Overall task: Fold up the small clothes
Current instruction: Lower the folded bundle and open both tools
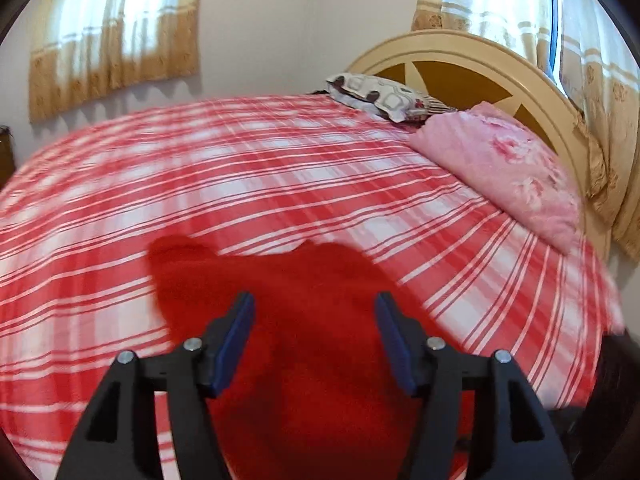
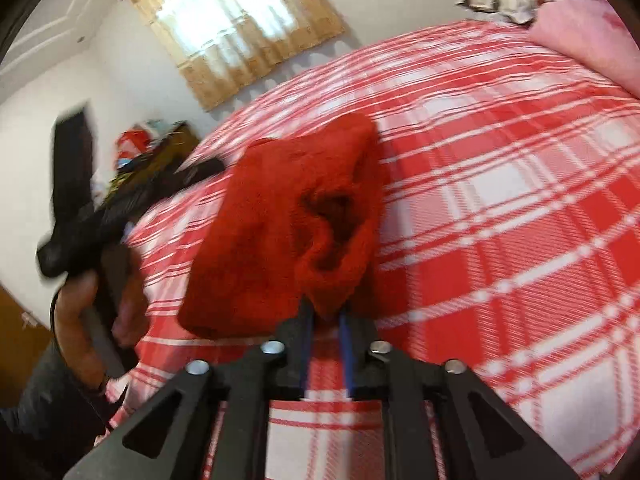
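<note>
A red fuzzy garment (image 1: 288,320) lies on the red-and-white plaid bedspread (image 1: 280,168). In the left wrist view my left gripper (image 1: 315,298) hovers over the garment's near part, open, its blue pads (image 1: 240,340) wide apart with nothing pinched. In the right wrist view the garment (image 2: 280,216) sits doubled over in a thick bundle with an opening at its near end. My right gripper (image 2: 325,314) is at that near edge. Its blue pads (image 2: 345,336) stand a narrow gap apart, the cloth's fringe lies between the tips, and bedspread shows through the gap. A hand (image 2: 80,312) at the left holds the blurred black left tool.
At the head of the bed are a patterned pillow (image 1: 380,94) and a pink floral pillow (image 1: 508,172) against a cream headboard (image 1: 460,52). Curtained windows (image 1: 116,40) line the wall. Cluttered furniture (image 2: 148,148) stands beyond the bed's far side.
</note>
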